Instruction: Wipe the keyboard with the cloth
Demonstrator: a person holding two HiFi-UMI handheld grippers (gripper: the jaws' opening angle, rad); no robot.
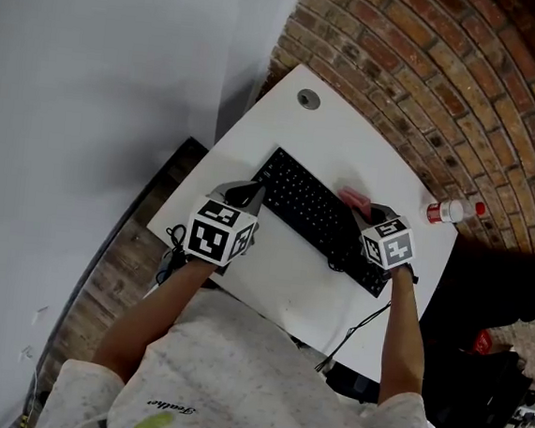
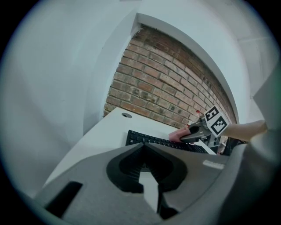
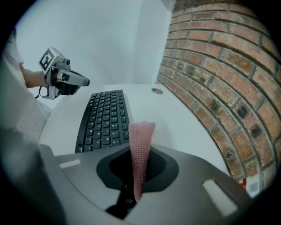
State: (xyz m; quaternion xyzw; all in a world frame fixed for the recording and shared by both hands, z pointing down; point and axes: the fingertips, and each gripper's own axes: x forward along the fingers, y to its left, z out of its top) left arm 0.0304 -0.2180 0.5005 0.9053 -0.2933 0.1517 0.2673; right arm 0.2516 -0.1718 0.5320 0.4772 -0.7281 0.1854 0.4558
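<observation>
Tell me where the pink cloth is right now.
The pink cloth is pinched in the right hand-held gripper, at the right of the head view. It sits by the black keyboard's far edge near its right end, on the brick wall side.

- The keyboard [image 1: 319,218] lies slantwise across the middle of your desk [image 1: 280,275], with bare top along both of its long sides.
- On the far side, that bare strip ends at the brick wall [image 1: 432,74], which follows the desk's edge.
- A bottle [image 1: 451,211] sits at the desk's right corner by the bricks, near the keyboard's right end.
- Past the keyboard's left end, the top is open except for a round grommet [image 1: 308,98].
- The white wall [image 1: 121,72] closes off your left.
</observation>
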